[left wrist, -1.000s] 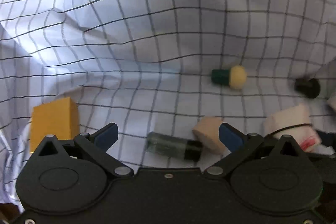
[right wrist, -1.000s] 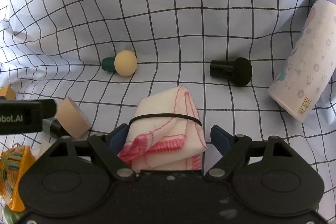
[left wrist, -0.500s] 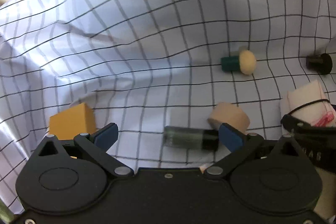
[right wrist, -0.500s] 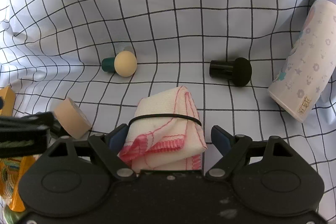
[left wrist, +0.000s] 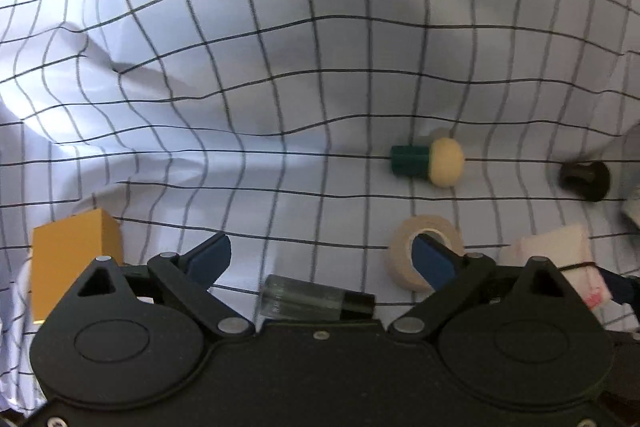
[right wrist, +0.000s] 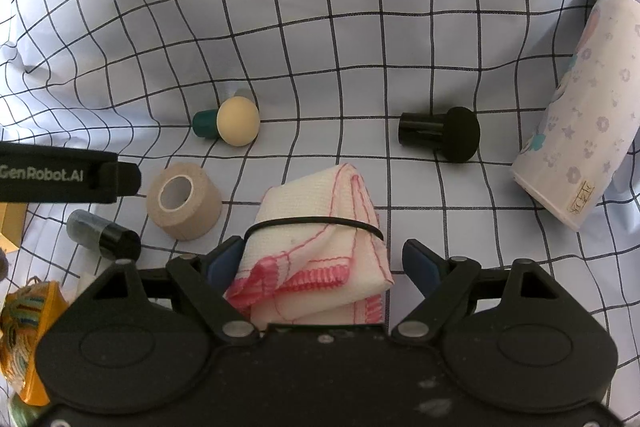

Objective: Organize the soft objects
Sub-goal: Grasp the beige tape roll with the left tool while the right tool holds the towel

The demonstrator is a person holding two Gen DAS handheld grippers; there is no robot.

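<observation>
Left gripper (left wrist: 322,261) over the rumpled white cloth with black grid lines (left wrist: 248,75), blue pads apart and closing; small clear vial with black cap (left wrist: 316,301) lies on its side between them near the base, no pad touching it. Right-hand pad overlaps the beige roll of bandage tape (left wrist: 424,251) in view; contact cannot be told. Orange cardboard box (left wrist: 72,259) just beside the left pad. Right gripper (right wrist: 322,263) has its fingers spread around the folded white cloth with pink stitched edges, bound by a black elastic band (right wrist: 320,223); left pad at the cloth's edge, right pad clear of it, bundle resting on the grid cloth. Beyond: cream-headed sponge applicator with green handle (right wrist: 230,121), black mushroom-shaped applicator (right wrist: 444,133), pale lilac printed bottle (right wrist: 580,131) lying at far right, well apart
</observation>
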